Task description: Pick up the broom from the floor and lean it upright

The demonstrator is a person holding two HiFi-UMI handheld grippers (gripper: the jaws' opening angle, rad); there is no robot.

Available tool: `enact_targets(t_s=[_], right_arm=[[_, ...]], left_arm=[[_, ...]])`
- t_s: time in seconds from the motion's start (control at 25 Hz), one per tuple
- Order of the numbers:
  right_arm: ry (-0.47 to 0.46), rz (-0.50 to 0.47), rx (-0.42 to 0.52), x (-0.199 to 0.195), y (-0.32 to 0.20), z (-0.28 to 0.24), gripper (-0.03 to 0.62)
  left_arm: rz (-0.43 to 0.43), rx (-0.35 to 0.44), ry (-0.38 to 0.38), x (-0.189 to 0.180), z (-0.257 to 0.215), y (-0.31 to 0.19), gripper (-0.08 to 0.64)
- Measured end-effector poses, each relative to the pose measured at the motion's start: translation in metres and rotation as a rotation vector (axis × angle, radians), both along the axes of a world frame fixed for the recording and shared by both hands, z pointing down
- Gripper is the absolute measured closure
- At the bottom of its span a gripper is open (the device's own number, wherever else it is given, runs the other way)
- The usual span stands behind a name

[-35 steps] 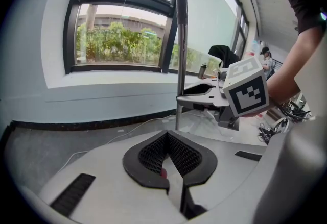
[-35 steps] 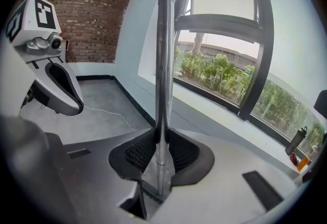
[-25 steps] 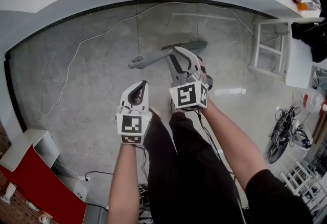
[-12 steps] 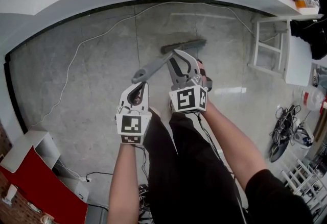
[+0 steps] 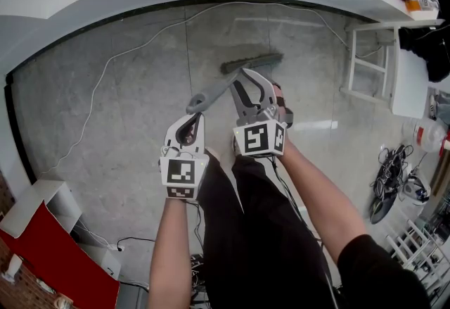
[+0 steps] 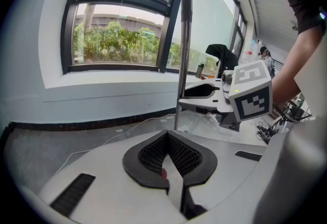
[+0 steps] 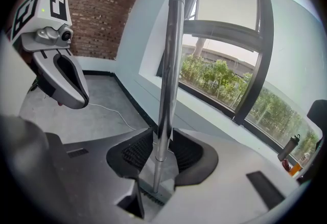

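The grey broom stands tilted, its brush head (image 5: 253, 61) on the floor and its handle (image 5: 211, 93) rising toward me. In the right gripper view the metal handle (image 7: 171, 65) runs upright between the jaws of my right gripper (image 7: 161, 149). Those jaws have just been opening, and a small gap shows beside the handle. My right gripper (image 5: 246, 79) sits just right of the handle. My left gripper (image 5: 193, 121) is shut with nothing in it, just below the handle's free end. The left gripper view shows the handle (image 6: 183, 39) ahead, apart from my left gripper (image 6: 166, 139).
A white cable (image 5: 112, 61) loops over the grey floor toward the wall. A white stool (image 5: 373, 68) stands at the right, with cables and clutter (image 5: 394, 188) below it. A red and white cabinet (image 5: 49, 251) stands at the lower left. My legs are below the grippers.
The broom handle's free end has swung from the left toward the left gripper, so the handle stands steeper. Both grippers have stayed almost in place.
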State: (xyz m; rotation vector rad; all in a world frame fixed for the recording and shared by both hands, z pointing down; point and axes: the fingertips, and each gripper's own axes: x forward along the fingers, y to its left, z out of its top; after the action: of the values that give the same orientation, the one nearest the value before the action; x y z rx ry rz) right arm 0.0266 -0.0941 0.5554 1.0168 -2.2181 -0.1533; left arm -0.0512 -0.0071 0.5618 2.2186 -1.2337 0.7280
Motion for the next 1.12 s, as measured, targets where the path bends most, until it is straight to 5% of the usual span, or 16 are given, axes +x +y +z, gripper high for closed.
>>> enact_targets(t_s=[0.64,0.88,1.12], right_arm=[[-0.015,0.038,-0.008,0.022,0.009,-0.022,0.477],[-0.024,0.057,-0.025,0.033,0.022,-0.048,0.570],[-0.032,0.039,-0.099,0.046,0.041,-0.085,0.584]], left_arm=[[-0.003,0.010,-0.003,0.013,-0.017,0.003,0.554],[0.003,0.012,-0.005,0.018,-0.044,0.007,0.554],[-0.028,0.024,0.012,0.032,-0.087,0.010,0.554]])
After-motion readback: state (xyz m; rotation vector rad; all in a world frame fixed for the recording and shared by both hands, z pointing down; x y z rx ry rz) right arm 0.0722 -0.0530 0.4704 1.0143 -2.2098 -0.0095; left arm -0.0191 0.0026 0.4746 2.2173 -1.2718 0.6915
